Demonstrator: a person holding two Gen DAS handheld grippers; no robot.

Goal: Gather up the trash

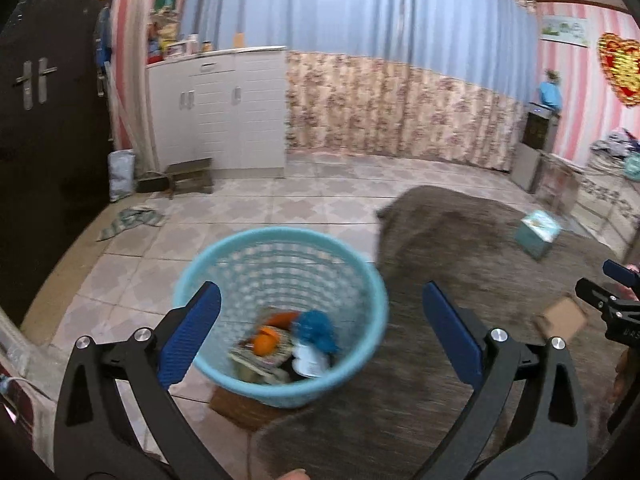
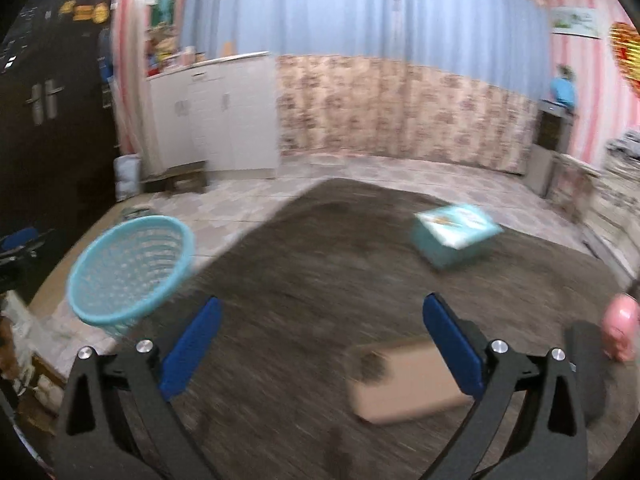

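My left gripper [image 1: 322, 328] is spread wide with nothing between its blue pads, hanging over the light blue basket [image 1: 192, 264], which stands on the tiled floor [image 1: 240, 208] at the edge of the grey rug [image 1: 460, 248]. Inside it lie an orange peel [image 1: 266, 340], a blue crumpled scrap [image 1: 316, 328] and some paper, all too blurred for me to read any print. My right gripper [image 2: 322, 330] is also spread and empty above the rug, a flat brown card [image 2: 404, 384] lying just beside its right pad. A teal box [image 2: 452, 236] sits further off; its label is unreadable.
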